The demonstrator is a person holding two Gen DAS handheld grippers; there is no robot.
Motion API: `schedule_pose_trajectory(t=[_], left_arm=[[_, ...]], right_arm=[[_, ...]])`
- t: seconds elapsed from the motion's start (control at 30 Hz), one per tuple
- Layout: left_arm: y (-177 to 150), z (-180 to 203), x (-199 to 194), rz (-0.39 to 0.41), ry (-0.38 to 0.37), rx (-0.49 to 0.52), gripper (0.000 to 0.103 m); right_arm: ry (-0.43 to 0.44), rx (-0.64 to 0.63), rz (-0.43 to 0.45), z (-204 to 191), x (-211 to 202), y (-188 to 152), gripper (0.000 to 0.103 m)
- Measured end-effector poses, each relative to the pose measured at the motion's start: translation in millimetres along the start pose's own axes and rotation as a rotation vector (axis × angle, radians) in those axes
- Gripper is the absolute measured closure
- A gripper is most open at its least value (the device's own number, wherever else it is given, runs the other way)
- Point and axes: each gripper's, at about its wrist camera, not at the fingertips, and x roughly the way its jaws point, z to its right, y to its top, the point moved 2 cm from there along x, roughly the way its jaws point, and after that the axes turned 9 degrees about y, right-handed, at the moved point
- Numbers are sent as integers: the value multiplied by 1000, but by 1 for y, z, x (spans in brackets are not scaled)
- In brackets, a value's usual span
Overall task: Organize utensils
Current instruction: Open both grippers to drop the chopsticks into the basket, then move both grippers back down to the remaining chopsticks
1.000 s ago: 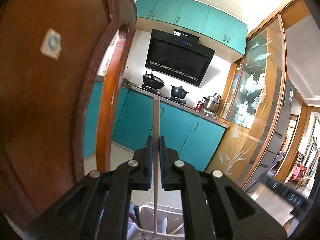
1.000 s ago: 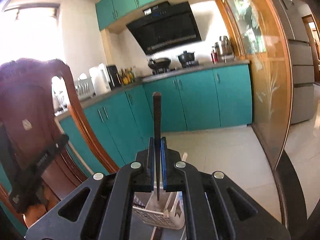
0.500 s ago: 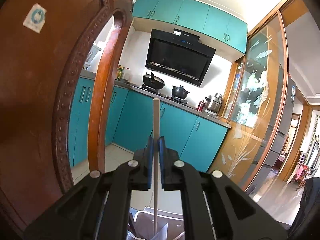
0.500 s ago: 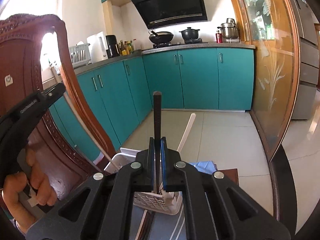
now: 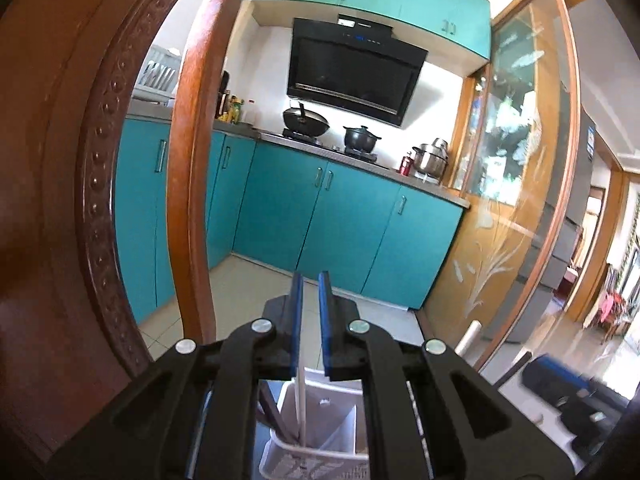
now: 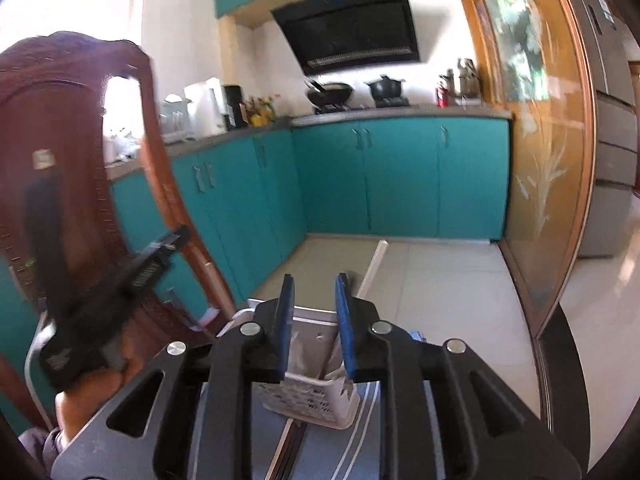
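My left gripper (image 5: 311,280) hangs over a white slotted caddy (image 5: 340,428), its jaws opening. A white chopstick (image 5: 303,408) leans along the left pad and reaches down into the caddy, with no pad pressing on it. Dark chopsticks (image 5: 270,404) stand in the same compartment. My right gripper (image 6: 314,280) is also above the caddy (image 6: 308,400), its jaws opening with nothing between them. Another white chopstick (image 6: 374,266) sticks up out of the caddy to the right. The blurred left gripper (image 6: 176,240) and the hand (image 6: 92,380) holding it are at the left.
A carved wooden chair back (image 5: 100,200) stands close on the left. The caddy rests on a blue striped cloth (image 6: 340,452), where a light and a dark stick (image 6: 294,444) lie in front of it. Teal cabinets (image 5: 352,220) and a glass door (image 6: 540,180) stand beyond.
Both grippers sank toward the caddy and their jaws parted. The white chopstick slid down out of the left grip. The black chopstick is gone from the right jaws.
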Motion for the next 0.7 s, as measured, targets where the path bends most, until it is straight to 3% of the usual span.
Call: schedule_pose_trajectory(t=[0.1, 0.17, 0.27, 0.37, 0.4, 0.47, 0.63, 0.7], left_arm=[[-4, 0, -15, 14, -10, 35, 83], [-7, -6, -30, 27, -13, 45, 79], [-18, -23, -47, 17, -16, 17, 76], [-35, -32, -50, -34, -19, 23, 74], [-41, -33, -50, -48, -12, 35, 74], [-59, -35, -47, -95, 3, 68, 74], [-88, -45, -34, -232, 10, 69, 72], [-96, -48, -29, -267, 17, 83, 72]], right_arm=[[87, -45, 5, -13, -26, -14, 82], [181, -85, -56, -24, -29, -40, 82], [211, -46, -302, -23, 12, -105, 82], [130, 80, -614, -9, 74, -173, 82], [118, 106, -666, -6, 87, -188, 82], [93, 138, -712, -2, 102, -204, 82], [90, 170, -702, -6, 114, -208, 82], [107, 208, -723, -4, 114, -208, 87]])
